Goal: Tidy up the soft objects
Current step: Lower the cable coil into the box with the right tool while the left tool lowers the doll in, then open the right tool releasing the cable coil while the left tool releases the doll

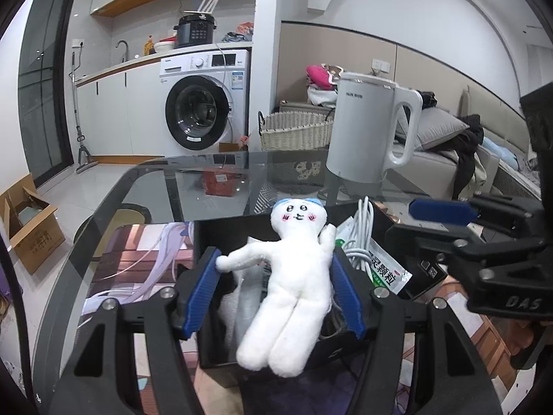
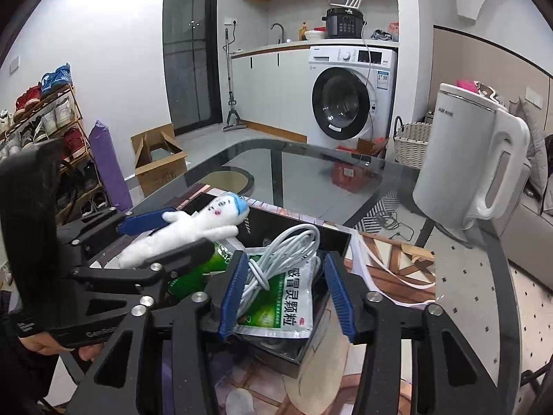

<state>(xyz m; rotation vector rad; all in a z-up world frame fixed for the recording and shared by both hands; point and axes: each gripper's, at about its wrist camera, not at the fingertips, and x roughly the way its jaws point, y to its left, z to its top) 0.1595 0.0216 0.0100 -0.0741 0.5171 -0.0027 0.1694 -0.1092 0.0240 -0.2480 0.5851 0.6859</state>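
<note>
A white plush doll (image 1: 293, 276) with a blue-trimmed head lies between the blue pads of my left gripper (image 1: 274, 288), over a black box (image 1: 221, 238). The pads stand wide apart; only its arms touch them. The doll also shows in the right wrist view (image 2: 179, 233), lying between the left gripper's fingers (image 2: 145, 223). My right gripper (image 2: 287, 294) is open over the box's right part (image 2: 340, 238), above a coiled white cable (image 2: 287, 245) and a green-and-white medicine sachet (image 2: 287, 306). A white cloth (image 1: 238, 297) lies in the box under the doll.
A white electric kettle (image 1: 369, 128) stands on the glass table (image 1: 221, 180) behind the box. A printed mat (image 1: 138, 259) lies under the box. A wicker basket (image 1: 293, 129), washing machine (image 1: 204, 100) and cardboard box (image 1: 27, 231) are on the floor beyond.
</note>
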